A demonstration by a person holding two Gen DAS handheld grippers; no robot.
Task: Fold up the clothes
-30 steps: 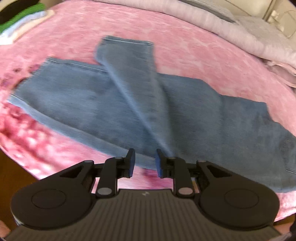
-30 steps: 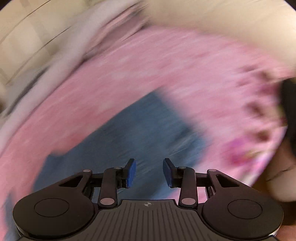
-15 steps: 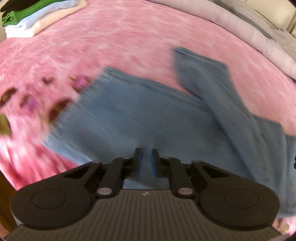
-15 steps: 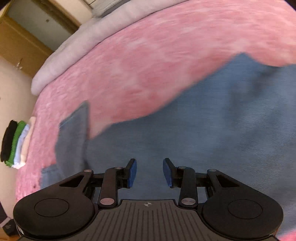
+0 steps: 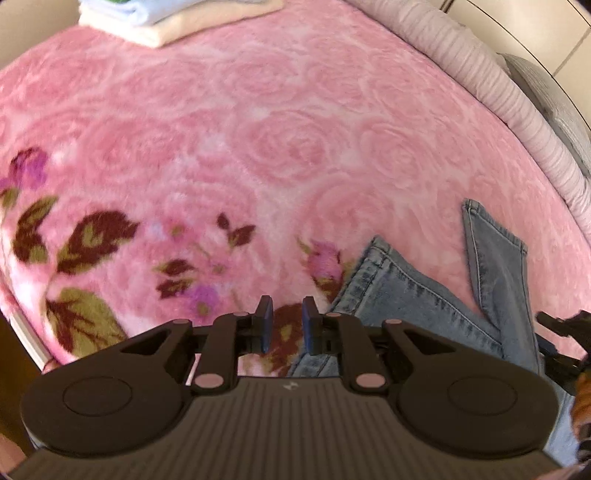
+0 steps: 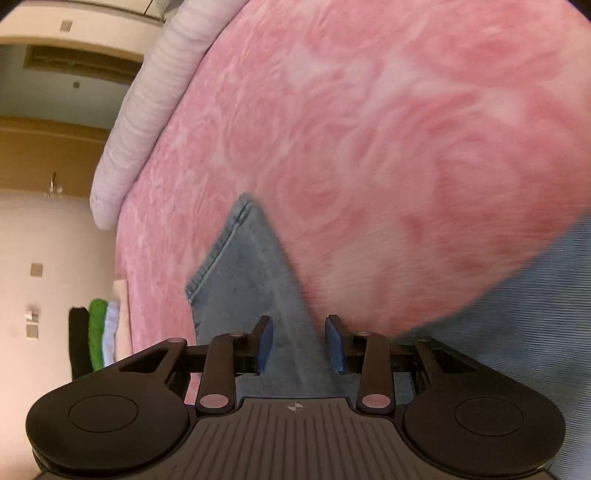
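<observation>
Blue jeans (image 5: 406,295) lie flat on a pink rose-patterned blanket (image 5: 280,147). In the left wrist view one leg hem (image 5: 373,254) ends just right of my left gripper (image 5: 286,325), and the other leg (image 5: 495,258) lies angled beyond it. The left gripper is narrowly open over bare blanket, holding nothing. In the right wrist view my right gripper (image 6: 299,341) stands open low over the angled leg (image 6: 251,280), denim showing between its pads (image 6: 264,339) but not pinched. More denim (image 6: 535,325) spreads to the right. The right gripper's tip (image 5: 565,325) shows at the left view's right edge.
A stack of folded clothes (image 5: 177,18) sits at the blanket's far corner, also visible as stack (image 6: 99,332) in the right wrist view. A rolled pale quilt (image 5: 480,74) runs along the far side. The bed edge (image 5: 26,332) drops off at lower left.
The left gripper swung left from above the jeans to the blanket beside the leg hem, jaws narrower than a second ago. The right gripper moved down over the angled leg, still open.
</observation>
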